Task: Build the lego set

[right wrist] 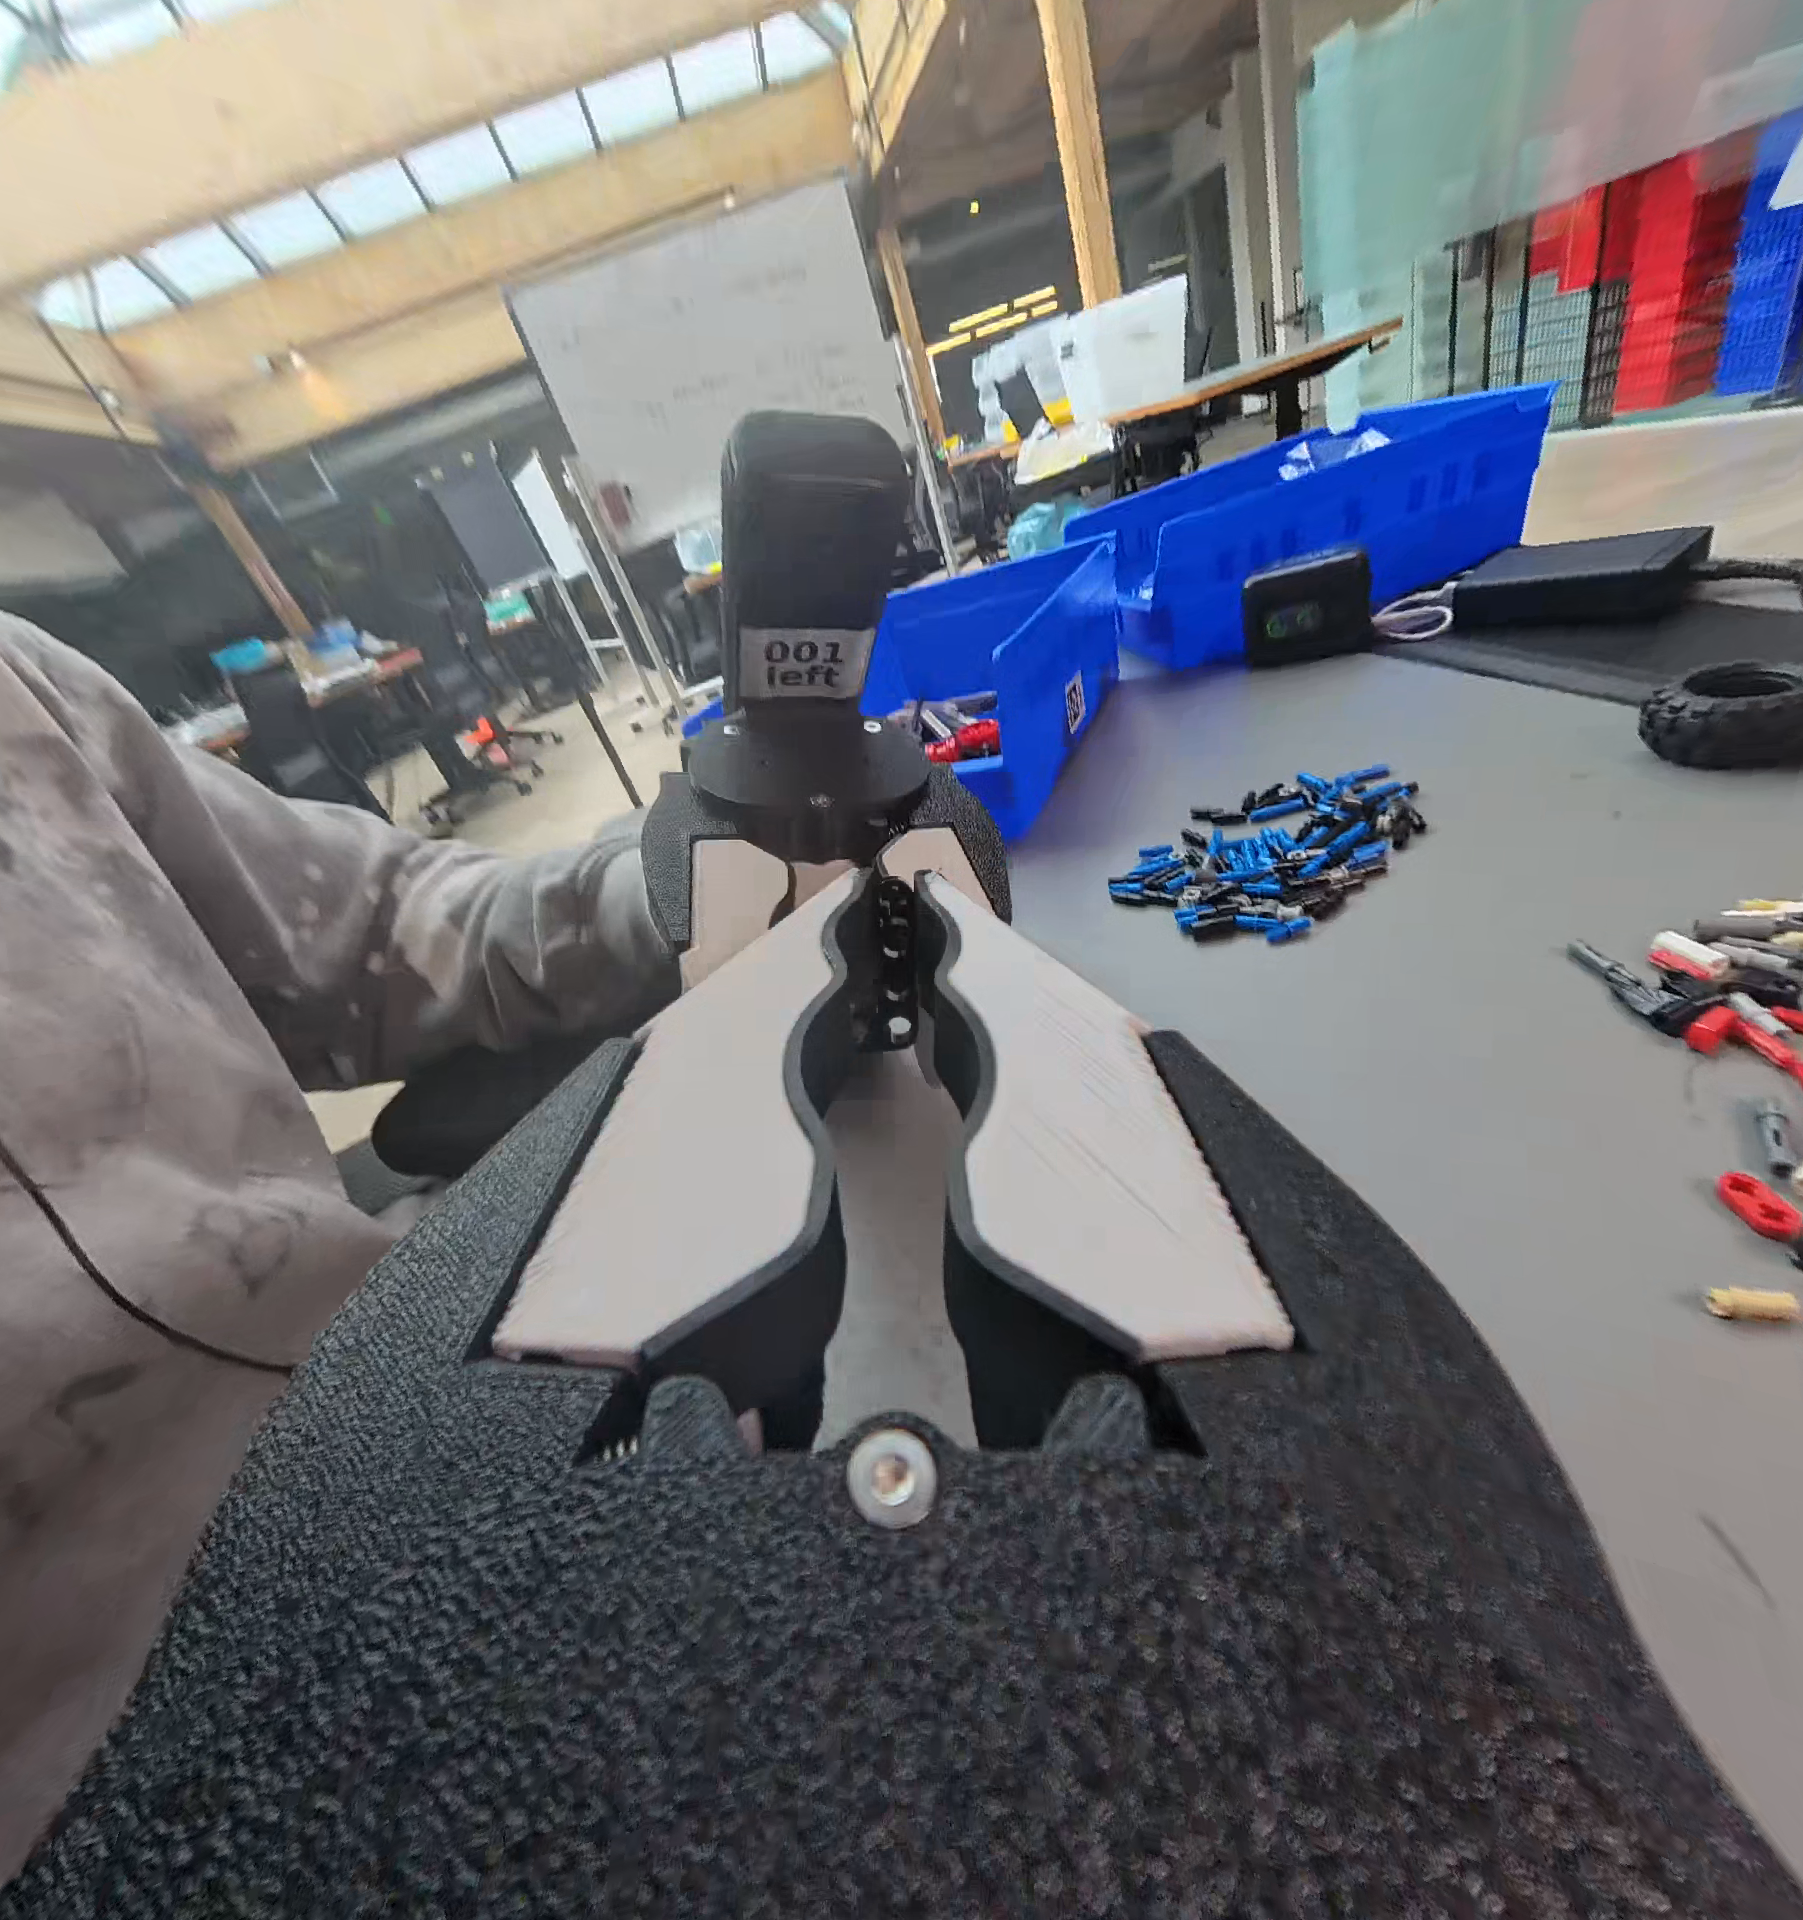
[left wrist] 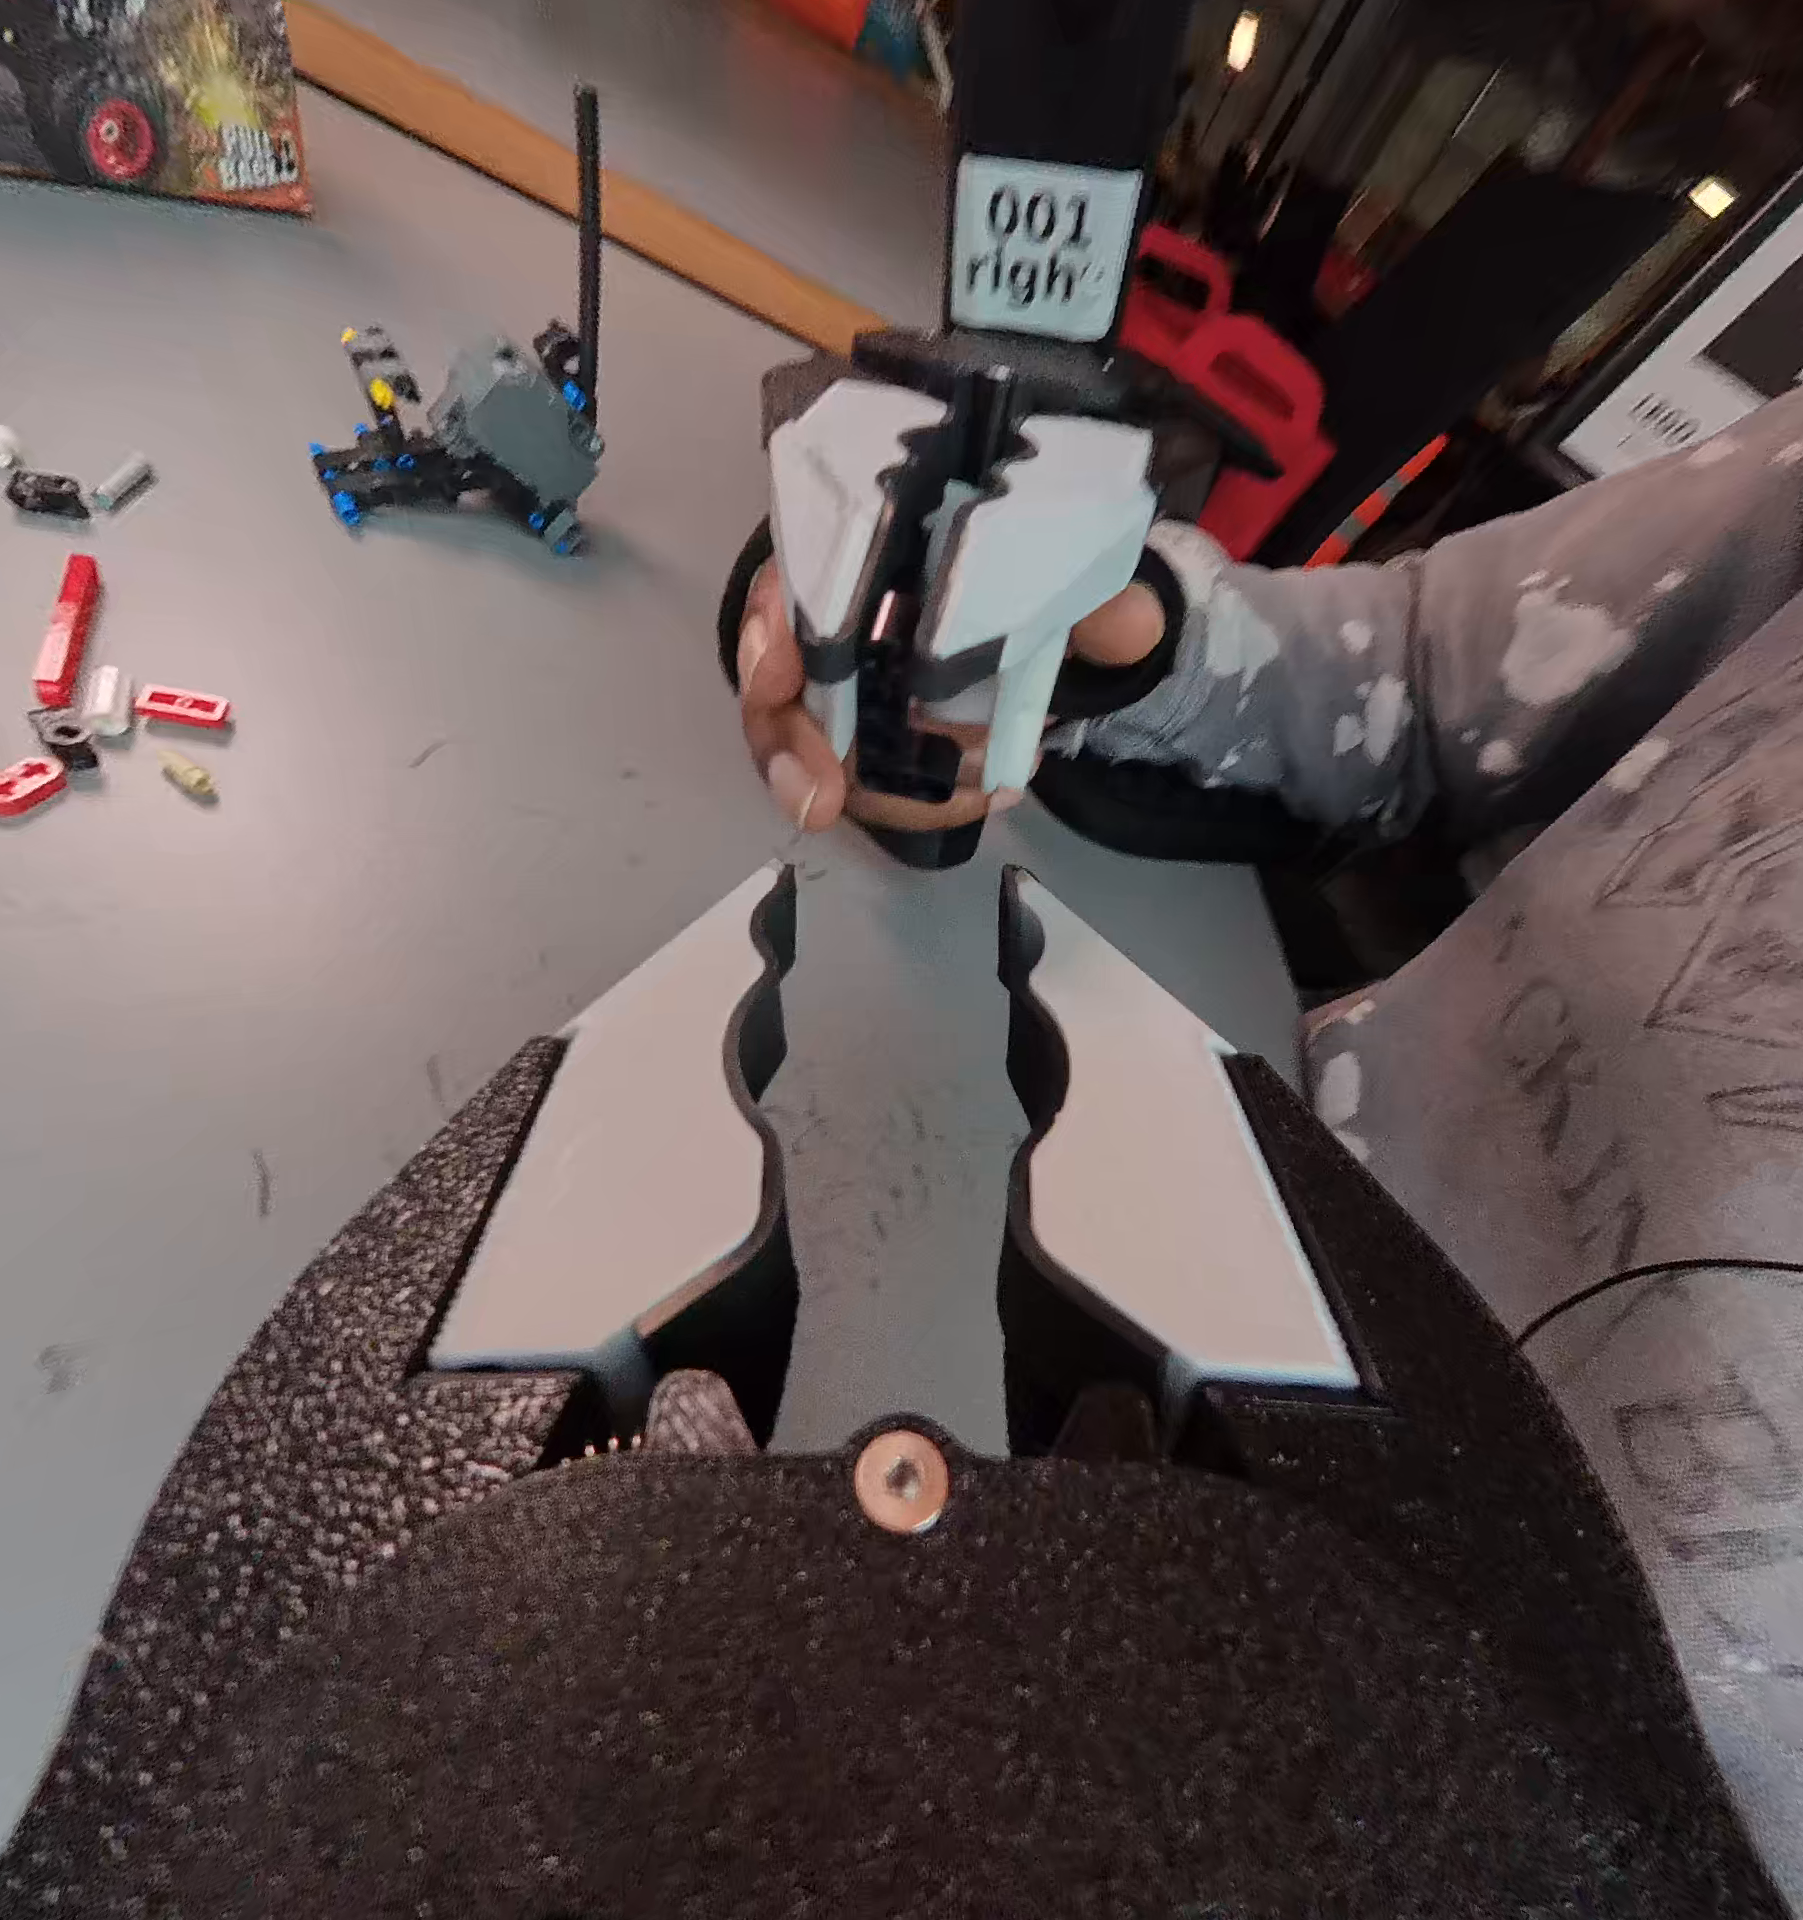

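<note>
My right gripper (right wrist: 894, 885) is shut on a black holed lego beam (right wrist: 892, 977) and holds it upright above the grey table (right wrist: 1396, 1143). In the left wrist view the right gripper (left wrist: 923, 748) faces the camera with the beam (left wrist: 892, 665) between its fingers. My left gripper (left wrist: 897, 878) is open and empty, its tips just short of the right gripper. A partly built grey and black model (left wrist: 471, 442) with blue pins and a tall black axle stands on the table at the far left.
Loose red, white and black parts (left wrist: 76, 707) lie at the left, and the set's box (left wrist: 118, 94) stands behind them. In the right wrist view a pile of blue and black pins (right wrist: 1271, 862), more parts (right wrist: 1770, 997), a tyre (right wrist: 1744, 712) and blue bins (right wrist: 1323, 520) lie to the right. The left gripper's tips are roughly 6 cm from the right gripper's.
</note>
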A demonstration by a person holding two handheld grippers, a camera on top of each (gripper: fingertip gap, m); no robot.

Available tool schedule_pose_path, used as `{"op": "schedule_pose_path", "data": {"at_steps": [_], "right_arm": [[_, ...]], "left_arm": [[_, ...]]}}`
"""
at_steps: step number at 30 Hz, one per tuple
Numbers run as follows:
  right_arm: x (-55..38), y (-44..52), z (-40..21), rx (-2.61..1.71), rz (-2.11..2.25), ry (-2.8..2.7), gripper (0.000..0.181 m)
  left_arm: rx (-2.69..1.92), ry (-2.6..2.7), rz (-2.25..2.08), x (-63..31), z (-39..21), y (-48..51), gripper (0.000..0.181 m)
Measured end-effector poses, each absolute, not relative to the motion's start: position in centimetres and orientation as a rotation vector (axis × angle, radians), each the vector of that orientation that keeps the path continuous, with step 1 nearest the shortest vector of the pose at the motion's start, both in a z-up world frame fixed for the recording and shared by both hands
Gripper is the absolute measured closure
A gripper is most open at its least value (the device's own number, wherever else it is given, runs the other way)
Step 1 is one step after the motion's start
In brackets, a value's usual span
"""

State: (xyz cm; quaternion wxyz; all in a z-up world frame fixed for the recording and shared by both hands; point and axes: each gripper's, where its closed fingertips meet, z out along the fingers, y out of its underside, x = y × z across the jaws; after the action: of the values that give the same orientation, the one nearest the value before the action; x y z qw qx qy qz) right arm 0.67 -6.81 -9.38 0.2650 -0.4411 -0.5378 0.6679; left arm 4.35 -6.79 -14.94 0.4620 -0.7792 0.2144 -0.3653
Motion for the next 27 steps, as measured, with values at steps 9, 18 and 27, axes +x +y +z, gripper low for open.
{"op": "schedule_pose_path", "data": {"at_steps": [9,18,27], "right_arm": [[0.9,-5.1,-9.5,-1.215,1.786,-1.388,0.174],[-1.4,-2.5,-9.9,-1.546,1.771,-1.002,0.174],[-0.2,-4.7,-9.3,-1.422,1.789,-1.268,0.17]], "left_arm": [[-1.77,0.432,-0.888,2.3,-11.6,-7.0,0.181],[-1.843,0.232,-0.612,1.9,-12.6,-3.7,0.153],[-1.827,0.247,-1.114,2.9,-11.5,-6.0,0.169]]}}
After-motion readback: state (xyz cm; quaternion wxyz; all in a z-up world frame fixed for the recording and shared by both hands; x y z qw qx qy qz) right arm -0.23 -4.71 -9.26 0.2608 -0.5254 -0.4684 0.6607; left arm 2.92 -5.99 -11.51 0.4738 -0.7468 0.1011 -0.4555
